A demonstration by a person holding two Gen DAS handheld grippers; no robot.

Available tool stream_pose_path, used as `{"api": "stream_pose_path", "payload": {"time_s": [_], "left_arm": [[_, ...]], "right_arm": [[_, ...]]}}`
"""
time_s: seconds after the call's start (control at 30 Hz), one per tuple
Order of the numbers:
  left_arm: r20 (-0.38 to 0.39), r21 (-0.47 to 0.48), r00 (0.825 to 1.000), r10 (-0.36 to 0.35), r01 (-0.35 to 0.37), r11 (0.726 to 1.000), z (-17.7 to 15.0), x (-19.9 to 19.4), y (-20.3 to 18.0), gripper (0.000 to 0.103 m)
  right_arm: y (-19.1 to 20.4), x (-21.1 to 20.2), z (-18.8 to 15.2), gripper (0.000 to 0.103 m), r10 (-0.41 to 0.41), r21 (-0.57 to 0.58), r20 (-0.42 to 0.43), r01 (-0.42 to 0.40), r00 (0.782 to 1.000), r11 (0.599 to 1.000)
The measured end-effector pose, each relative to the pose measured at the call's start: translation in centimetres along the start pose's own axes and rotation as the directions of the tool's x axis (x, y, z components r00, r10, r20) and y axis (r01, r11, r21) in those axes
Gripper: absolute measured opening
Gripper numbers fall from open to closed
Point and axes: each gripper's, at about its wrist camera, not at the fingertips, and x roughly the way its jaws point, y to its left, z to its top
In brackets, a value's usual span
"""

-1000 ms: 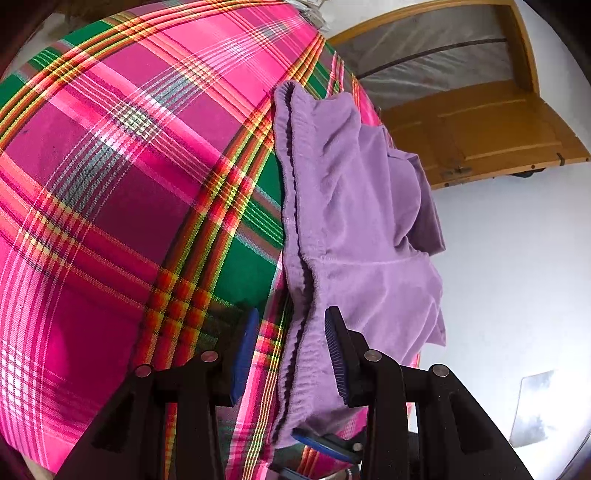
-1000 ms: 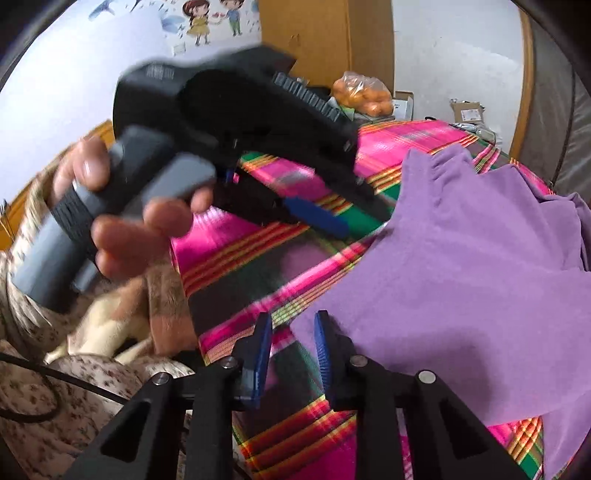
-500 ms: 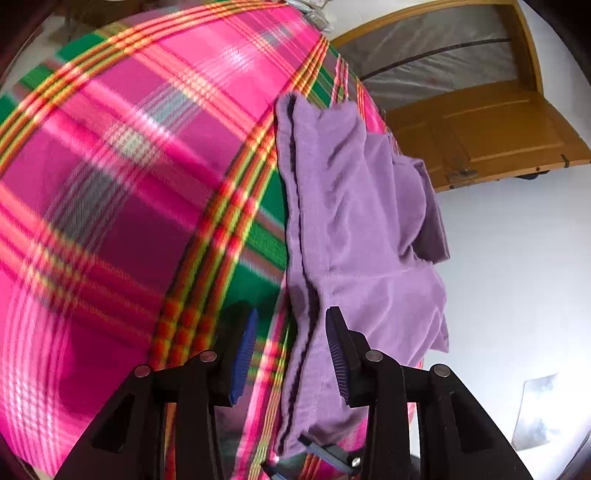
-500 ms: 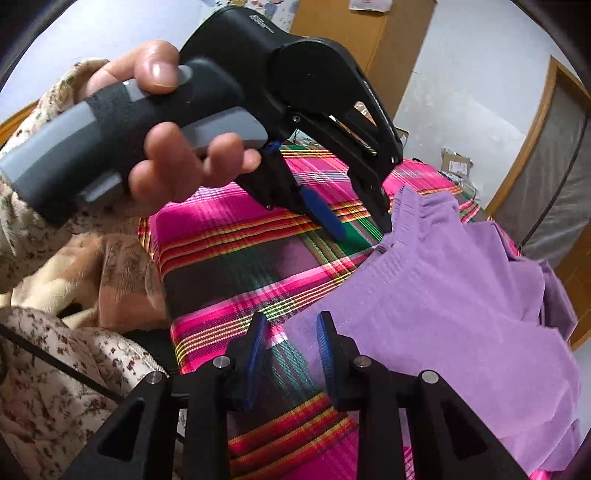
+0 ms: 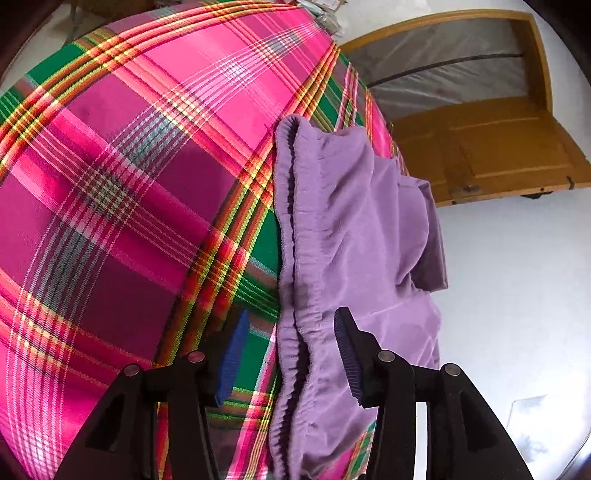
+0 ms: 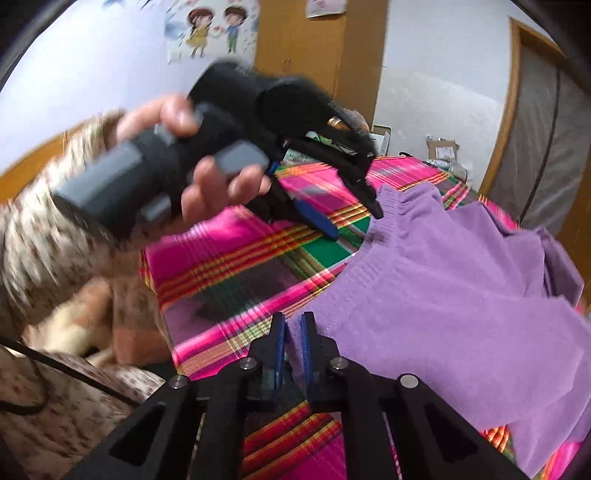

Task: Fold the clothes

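**Purple garment on plaid cloth: left claw released at waistband, right claw at garment corner**

The purple garment (image 5: 351, 236) lies on the plaid cloth (image 5: 129, 177), which covers the work surface. The gathered elastic waistband (image 5: 291, 258) forms the garment's long edge facing the pink and green checks. The far side of the garment shows loose folds and overlapping layers near the cloth's edge.

Left gripper (image 5: 291, 354): released. The two blue-padded fingers stand wide apart. The waistband runs through the gap between them. In the left wrist view neither pad visibly presses the fabric. In the right wrist view the same gripper (image 6: 354, 218) is held by the person's left hand (image 6: 195, 177), with its fingertips at the waistband corner; this part of the picture is blurred.

Right gripper (image 6: 291, 332): nearly clenched. A narrow gap remains between the fingers. The tips sit at the near corner of the garment (image 6: 443, 295), where purple fabric meets the plaid cloth (image 6: 229, 258). Whether fabric is pinched between the pads cannot be told from this view.

Surroundings: a wooden door (image 5: 509, 147) stands beyond the cloth in the left wrist view. A cartoon wall sticker (image 6: 210, 29) and a wooden cabinet (image 6: 317, 55) appear behind the person's floral sleeve (image 6: 44, 236) in the right wrist view.
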Motion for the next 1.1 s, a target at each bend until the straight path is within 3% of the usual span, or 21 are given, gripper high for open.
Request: {"api": "stream_pose_path", "payload": {"time_s": [0.33,0.83,1.03,1.07,1.1], "left_arm": [[-0.028,-0.009,1.0,0.001,-0.001,1.0,0.1,1.4,-1.4,0.051],[-0.062,-0.011,0.998,-0.022,0.022,1.0,1.6,3.1,-2.3,0.05],[-0.038,0.0,0.999,-0.01,0.01,1.0,2.0,3.1,-1.9,0.027],[-0.029,0.019,1.0,-0.006,0.006,1.0,2.2,3.0,-2.0,0.017],[-0.02,0.037,1.0,-0.002,0.003,0.999,2.4,2.9,-2.1,0.013]], "right_arm": [[-2.6,-3.3,0.9,0.009,0.048,0.13,0.12,-0.064,0.992,0.989],[-3.0,-4.5,1.7,0.009,0.087,0.182,0.167,-0.117,0.982,0.976],[-3.1,-3.8,2.0,0.009,0.105,0.191,0.156,-0.134,0.982,0.972],[-3.0,-3.8,2.1,0.009,0.111,0.193,0.153,-0.14,0.982,0.971],[-3.0,-3.5,2.3,0.009,0.123,0.195,0.148,-0.151,0.981,0.969]]}}
